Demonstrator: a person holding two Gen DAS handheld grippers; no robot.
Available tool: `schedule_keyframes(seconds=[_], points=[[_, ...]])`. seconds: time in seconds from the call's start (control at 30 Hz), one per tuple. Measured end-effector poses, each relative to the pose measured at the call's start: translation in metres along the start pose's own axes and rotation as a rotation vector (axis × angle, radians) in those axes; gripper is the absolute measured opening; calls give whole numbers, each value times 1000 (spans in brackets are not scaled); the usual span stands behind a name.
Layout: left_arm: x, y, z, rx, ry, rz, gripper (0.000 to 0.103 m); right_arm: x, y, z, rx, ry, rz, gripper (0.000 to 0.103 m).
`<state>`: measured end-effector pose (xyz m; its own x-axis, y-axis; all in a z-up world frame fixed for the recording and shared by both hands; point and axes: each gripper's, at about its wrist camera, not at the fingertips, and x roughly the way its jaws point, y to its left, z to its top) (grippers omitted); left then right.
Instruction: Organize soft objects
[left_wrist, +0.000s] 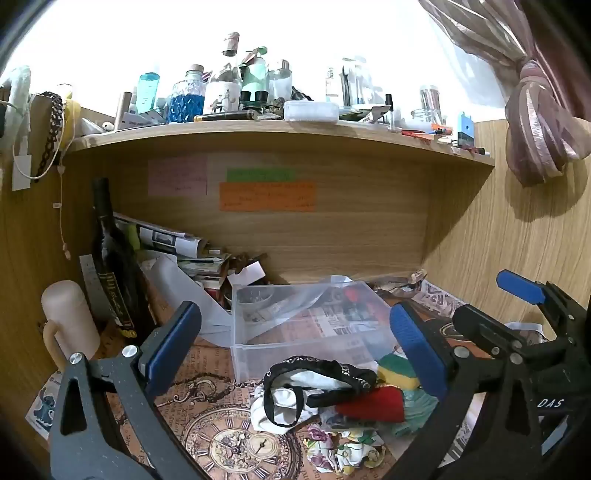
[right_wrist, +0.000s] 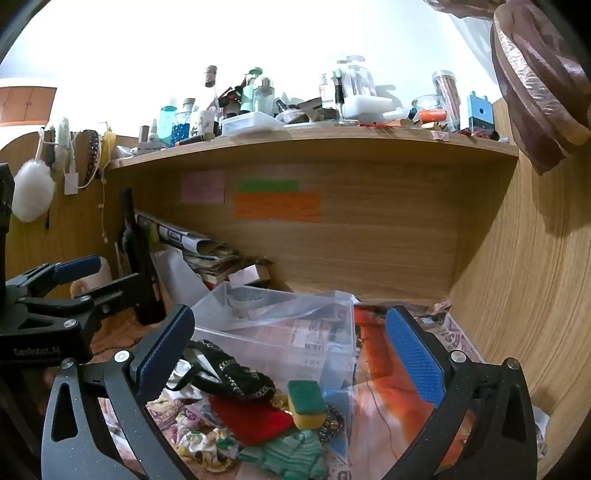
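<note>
black frame of the left hand-held gripper (right_wrist: 79, 275) reads "genrobot.ai".

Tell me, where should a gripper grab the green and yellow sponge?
Probably across its two long yellow sides, coming down from above. The sponge lies green face up on the heap of cloths, leaning on the clear bin, so its sides are free. The open right gripper is nearest.

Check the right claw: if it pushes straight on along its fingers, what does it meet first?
Probably the clear plastic bin: its near wall sits dead ahead of the open right claw. The sponge and red cloth lie lower, likely passing beneath. Depth is unclear.
</note>
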<state>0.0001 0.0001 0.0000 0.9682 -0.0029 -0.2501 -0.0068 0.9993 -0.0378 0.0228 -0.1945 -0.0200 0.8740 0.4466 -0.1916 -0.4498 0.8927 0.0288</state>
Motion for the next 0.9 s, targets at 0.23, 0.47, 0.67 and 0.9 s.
schedule_keyframes(seconds=[0.23, 0.47, 0.67, 0.9], points=[[1, -2, 3, -5, 25, -12, 103, -1, 0, 0, 6, 1, -4, 103], [-1, 0, 0, 0, -2, -5, 103, -2, -2, 3, 8, -4, -9, 103], [-1, 0, 2, 1, -2, -4, 103, -3, -3, 2, 12, -7, -9, 103], [-2, 0, 2, 3, -1, -7, 103, -3, -3, 2, 13, -8, -10, 103]])
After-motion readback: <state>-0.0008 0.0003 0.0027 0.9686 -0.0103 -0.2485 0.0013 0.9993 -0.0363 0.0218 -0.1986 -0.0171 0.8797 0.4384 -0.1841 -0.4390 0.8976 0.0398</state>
